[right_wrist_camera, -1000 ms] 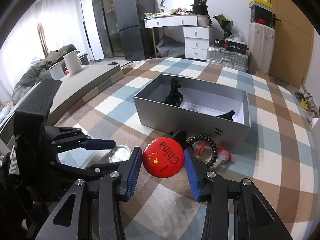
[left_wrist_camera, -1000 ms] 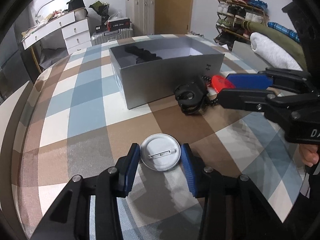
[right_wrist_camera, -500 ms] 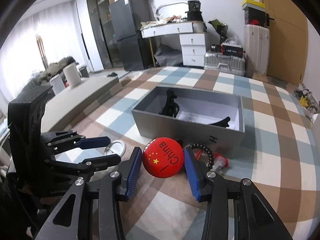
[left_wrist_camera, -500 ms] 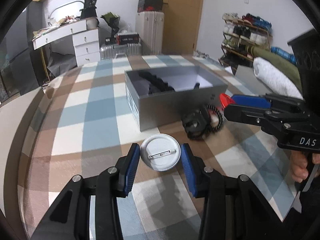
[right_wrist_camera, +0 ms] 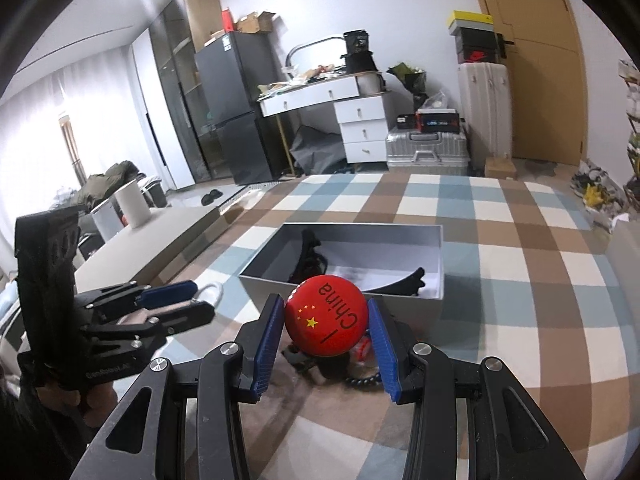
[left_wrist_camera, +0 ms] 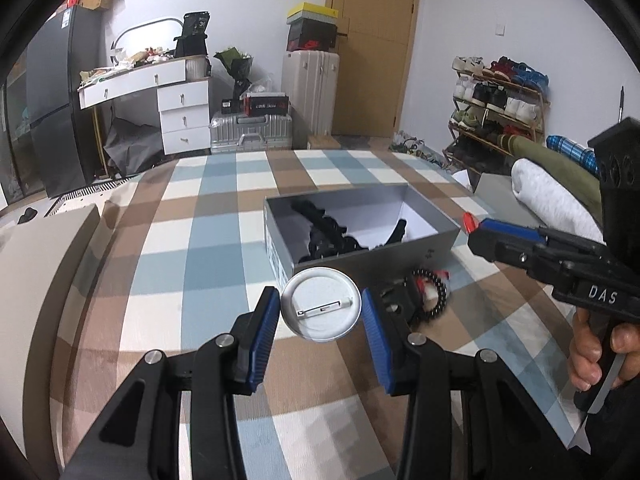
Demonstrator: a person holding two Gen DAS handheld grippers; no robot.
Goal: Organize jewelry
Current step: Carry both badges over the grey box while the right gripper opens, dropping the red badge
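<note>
Both tongs are rising off the cloth: left gripper [left_wrist_camera: 321, 319] clamping the white badge [left_wrist_camera: 321, 304], right gripper [right_wrist_camera: 327, 330] clamping the red badge [right_wrist_camera: 326, 315], now nearing the box [right_wrist_camera: 434, 248] for dropping in.

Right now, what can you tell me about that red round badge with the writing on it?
The red badge is a round, glossy button with a domed face that looks like coated metal or plastic. It shows yellow stars and dark lettering reading "China", turned sideways. It is clamped by its edges between the blue pads of the right gripper, held off the checked cloth, in front of the open grey box. Its back is hidden.
</note>
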